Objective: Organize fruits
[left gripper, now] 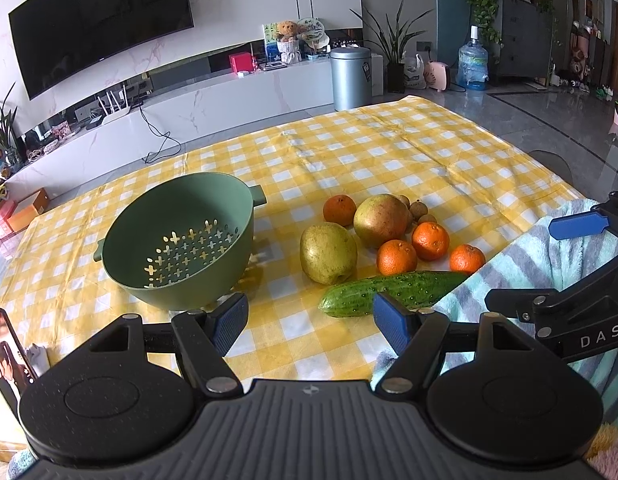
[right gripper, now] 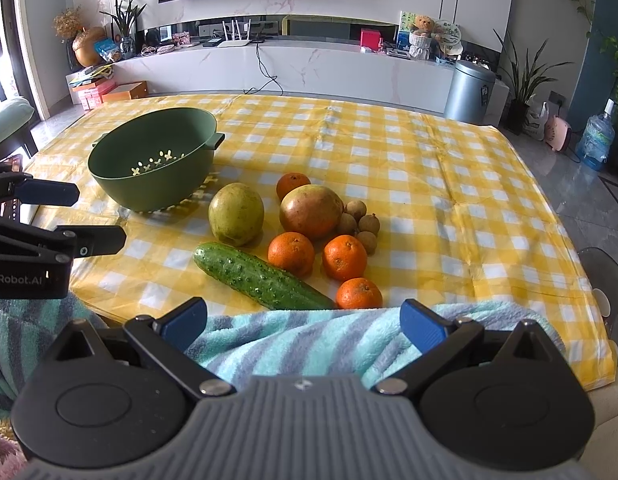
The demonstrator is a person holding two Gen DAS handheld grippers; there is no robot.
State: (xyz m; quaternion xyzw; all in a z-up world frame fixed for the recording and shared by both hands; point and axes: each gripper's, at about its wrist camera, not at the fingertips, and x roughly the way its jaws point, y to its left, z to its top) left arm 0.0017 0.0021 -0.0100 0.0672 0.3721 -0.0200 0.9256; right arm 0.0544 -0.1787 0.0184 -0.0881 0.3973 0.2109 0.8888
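An empty green colander (left gripper: pixel 181 240) (right gripper: pixel 153 156) stands on the yellow checked tablecloth (left gripper: pixel 369 148) (right gripper: pixel 409 168). To its right lie a yellow-green pear (left gripper: pixel 328 253) (right gripper: pixel 236 213), a reddish pomegranate (left gripper: pixel 381 220) (right gripper: pixel 311 210), several oranges (left gripper: pixel 430 240) (right gripper: pixel 344 257), a few brown longans (right gripper: pixel 363 224) and a cucumber (left gripper: pixel 389 292) (right gripper: pixel 261 277). My left gripper (left gripper: pixel 309 324) is open and empty, just short of the cucumber and colander. My right gripper (right gripper: pixel 303 326) is open and empty over a striped towel (right gripper: pixel 309 344), near the table's front edge.
The striped towel (left gripper: pixel 549 280) lies at the front right of the fruits. A phone (left gripper: pixel 7 352) stands at the table's front left. Beyond the table are a TV console (right gripper: pixel 309 64), a grey bin (right gripper: pixel 469 92) and a water bottle (right gripper: pixel 597 140).
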